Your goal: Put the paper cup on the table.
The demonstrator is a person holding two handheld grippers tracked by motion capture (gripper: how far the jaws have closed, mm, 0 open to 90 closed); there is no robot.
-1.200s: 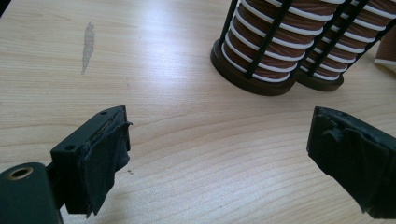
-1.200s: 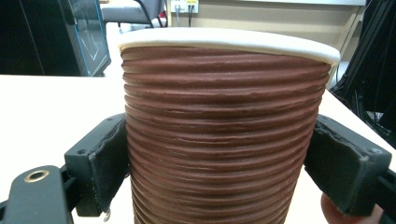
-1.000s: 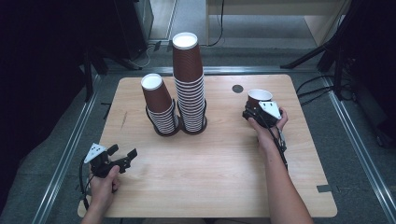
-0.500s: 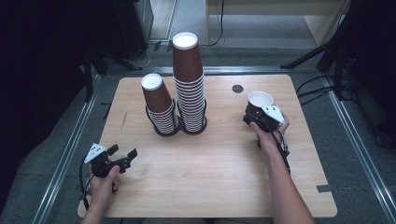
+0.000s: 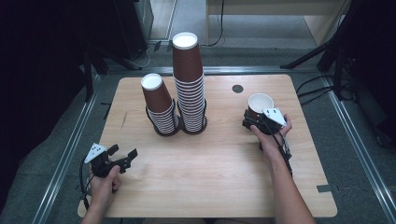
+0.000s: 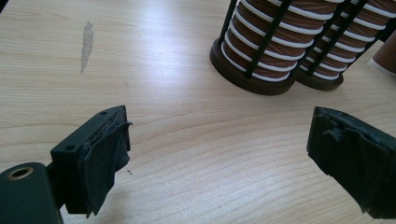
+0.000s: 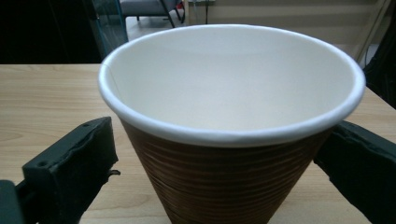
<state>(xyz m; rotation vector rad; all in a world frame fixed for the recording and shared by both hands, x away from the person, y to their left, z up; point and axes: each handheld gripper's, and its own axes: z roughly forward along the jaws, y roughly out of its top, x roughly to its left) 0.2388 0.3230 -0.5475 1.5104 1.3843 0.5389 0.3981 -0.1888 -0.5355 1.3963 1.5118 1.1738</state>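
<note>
On the right half of the table [image 5: 215, 186], your right gripper [image 5: 256, 122] has a single brown paper cup [image 5: 259, 104] standing mouth up between its jaws. In the right gripper view the cup [image 7: 233, 140] stands upright between the two black jaws, with a slim gap showing on the left side; whether the pads actually press the wall you cannot tell from here. The cup is well inside the right edge, with the small dark round hole [image 5: 237, 88] in the tabletop behind it to the left and bare wood between it and the far edge.

Your left gripper [image 5: 122, 158] rests low near the front left corner, jaws spread wide with nothing between them; the left gripper view shows bare wood in that gap, and a grey smear [image 6: 87, 44] on the wood farther off.

The two black wire holders sit side by side at centre-left: the short stack [image 5: 159, 107] leans left, the tall stack [image 5: 189, 84] stands just beside it on the right. A broad stretch of open wood lies between these stacks and the cup, and across the whole near half of the table.
</note>
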